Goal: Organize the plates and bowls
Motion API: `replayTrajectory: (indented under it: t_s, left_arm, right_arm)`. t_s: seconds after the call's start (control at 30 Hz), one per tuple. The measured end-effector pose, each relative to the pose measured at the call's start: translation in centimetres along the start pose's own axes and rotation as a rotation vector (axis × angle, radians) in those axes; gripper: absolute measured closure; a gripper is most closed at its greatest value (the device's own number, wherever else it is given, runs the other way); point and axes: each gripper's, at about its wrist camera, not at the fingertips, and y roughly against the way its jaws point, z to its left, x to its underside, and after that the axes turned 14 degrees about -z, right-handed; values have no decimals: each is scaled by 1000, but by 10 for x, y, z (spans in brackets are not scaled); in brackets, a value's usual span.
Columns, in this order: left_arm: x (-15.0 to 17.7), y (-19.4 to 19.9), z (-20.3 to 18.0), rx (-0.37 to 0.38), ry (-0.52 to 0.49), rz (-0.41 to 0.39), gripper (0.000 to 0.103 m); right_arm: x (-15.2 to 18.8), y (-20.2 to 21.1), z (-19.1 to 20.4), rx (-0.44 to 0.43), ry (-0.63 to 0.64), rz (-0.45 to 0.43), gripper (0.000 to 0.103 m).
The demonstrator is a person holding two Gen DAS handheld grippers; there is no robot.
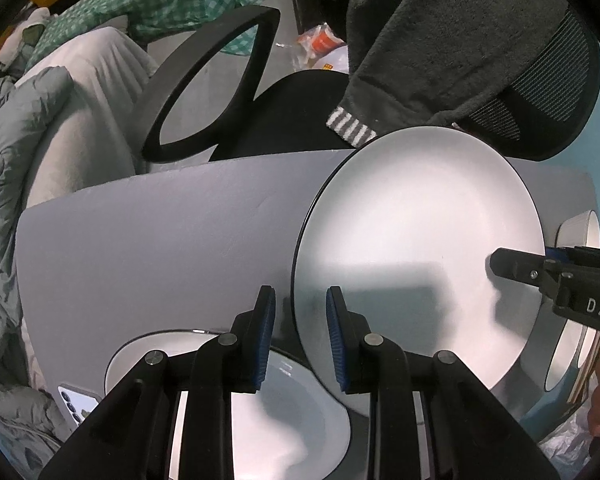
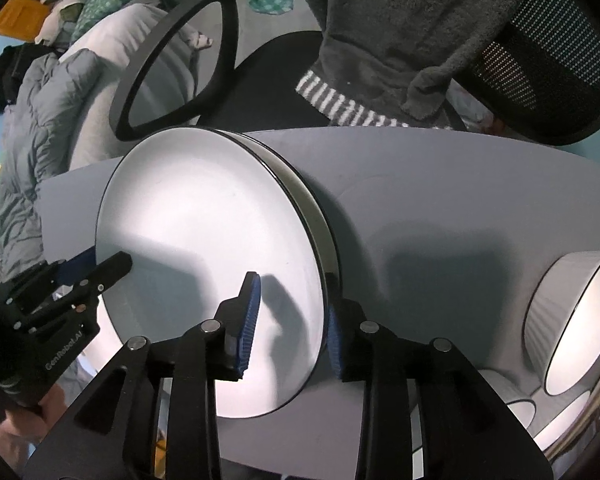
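A large white plate with a dark rim [image 1: 416, 248] stands tilted over the grey table [image 1: 160, 248]; it also shows in the right wrist view [image 2: 204, 240]. My left gripper [image 1: 300, 336] straddles its left rim, jaws apart. My right gripper [image 2: 290, 324] straddles its right rim, jaws apart, and enters the left wrist view [image 1: 512, 266] from the right. Whether either one clamps the rim is unclear. A second white plate [image 1: 300, 416] lies under my left gripper. A white bowl [image 2: 576, 320] sits at the right. More white dishes [image 2: 516, 408] lie below it.
A black office chair [image 1: 220, 80] draped with a dark grey sweater [image 1: 440, 32] stands behind the table. A grey puffy jacket [image 1: 8, 160] lies at the left. A phone [image 1: 76, 400] lies near the table's front left corner.
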Motion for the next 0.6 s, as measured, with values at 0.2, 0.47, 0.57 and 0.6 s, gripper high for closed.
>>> replayTrajectory:
  t_s: [0.2,0.47,0.57,0.6]
  left_arm:
    - [4,12,4,13,4,-23,77]
    - [9,30,6,31,2,-87,61]
    - [12,36,7,35,4,-100,55]
    - [13,38,8,36,4,-108,54]
  right_arm:
    - [3,5,3,6,-11,-10,65]
    - [6,9,7,40,16,-30,62]
    - [8,10,9,89,48,-47,57]
    - [9,10,9,81,49,-47,57]
